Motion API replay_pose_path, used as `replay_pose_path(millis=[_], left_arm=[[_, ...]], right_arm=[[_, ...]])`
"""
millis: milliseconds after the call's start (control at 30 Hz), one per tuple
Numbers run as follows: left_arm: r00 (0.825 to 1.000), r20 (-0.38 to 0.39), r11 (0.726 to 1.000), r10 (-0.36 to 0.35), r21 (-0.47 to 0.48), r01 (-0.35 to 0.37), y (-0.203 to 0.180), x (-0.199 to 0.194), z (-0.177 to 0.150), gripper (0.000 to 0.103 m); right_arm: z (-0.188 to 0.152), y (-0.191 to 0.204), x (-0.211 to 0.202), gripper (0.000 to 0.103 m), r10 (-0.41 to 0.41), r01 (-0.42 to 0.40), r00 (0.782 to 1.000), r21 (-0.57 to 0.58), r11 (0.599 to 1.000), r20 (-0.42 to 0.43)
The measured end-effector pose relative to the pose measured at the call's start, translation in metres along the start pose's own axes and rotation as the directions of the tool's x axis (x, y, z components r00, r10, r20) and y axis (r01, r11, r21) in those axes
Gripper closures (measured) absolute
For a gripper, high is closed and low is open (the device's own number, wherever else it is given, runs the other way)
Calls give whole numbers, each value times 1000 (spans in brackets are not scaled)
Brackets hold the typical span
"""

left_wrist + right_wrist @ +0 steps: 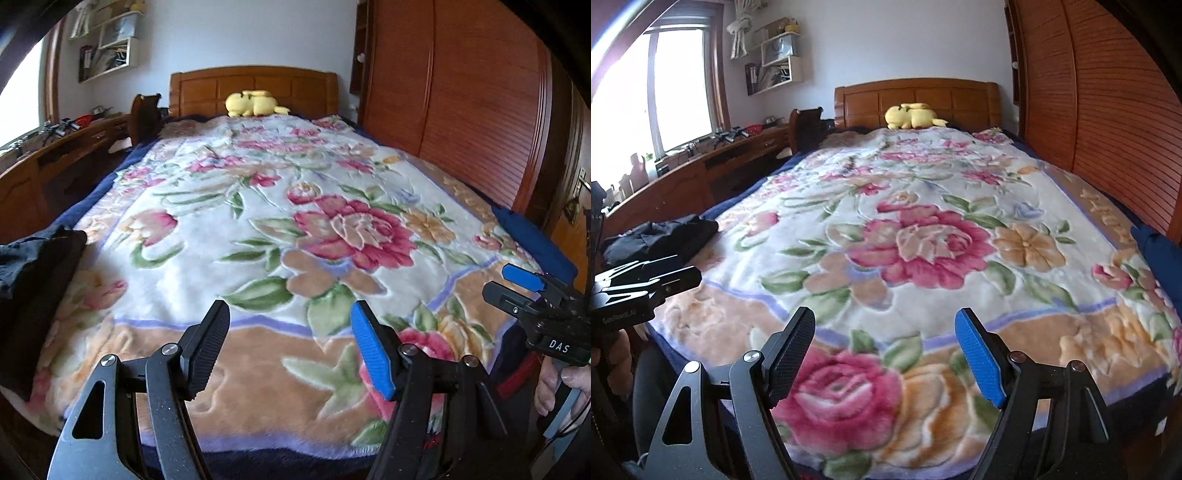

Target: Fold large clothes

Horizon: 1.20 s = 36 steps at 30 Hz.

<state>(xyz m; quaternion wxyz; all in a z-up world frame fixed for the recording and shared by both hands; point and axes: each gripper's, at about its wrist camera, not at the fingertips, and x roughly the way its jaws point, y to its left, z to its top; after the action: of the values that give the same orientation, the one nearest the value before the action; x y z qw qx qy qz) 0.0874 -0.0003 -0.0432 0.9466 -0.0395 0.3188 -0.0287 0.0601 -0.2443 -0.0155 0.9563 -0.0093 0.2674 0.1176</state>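
Two handheld grippers hover above the foot of a bed, both pointing forward and slightly down toward a floral blanket (916, 236) that covers the mattress. The left gripper (291, 347) has its fingers spread apart with nothing between them. The right gripper (886, 350) is the same: fingers wide apart and empty, one black and one blue.

The garment to be folded appears to be the dark clothing (665, 236) lying in a crumpled heap at the near left edge of the bed, partly on the blanket. It sits to the left of both grippers and apart from them; neither touches it.

Judging by this, the step in hand is reaching for the garment. To do it well, both grippers would swing left, each taking hold of a separate edge or corner rather than the middle of the heap, so the cloth can be lifted and spread flat on the open blanket before any fold is made. The fingers should pinch only the dark fabric, not the plush blanket beneath it.

The clothing looks black or very dark, soft and limp, bunched in loose folds; its type cannot be told.

A yellow plush toy (914, 115) rests by the wooden headboard (960, 98).
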Motion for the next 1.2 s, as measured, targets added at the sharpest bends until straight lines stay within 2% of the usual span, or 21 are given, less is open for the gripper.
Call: replay_pose_path(millis=[300,567,1200], left_arm=[[994,108,1000,19,0,-19,5,-52,18,33],[984,180,1000,10,6,-12,1,-78,27,31],[982,189,1000,21,4,-22,1,-84,25,30]], right_arm=[[2,12,-22,23,11,-10,996,-18,1000,94],[-3,19,-50,23,-7,11,983,-24,1000,185],[-9,17,-39,23,-31,37,979,-27,999,199]])
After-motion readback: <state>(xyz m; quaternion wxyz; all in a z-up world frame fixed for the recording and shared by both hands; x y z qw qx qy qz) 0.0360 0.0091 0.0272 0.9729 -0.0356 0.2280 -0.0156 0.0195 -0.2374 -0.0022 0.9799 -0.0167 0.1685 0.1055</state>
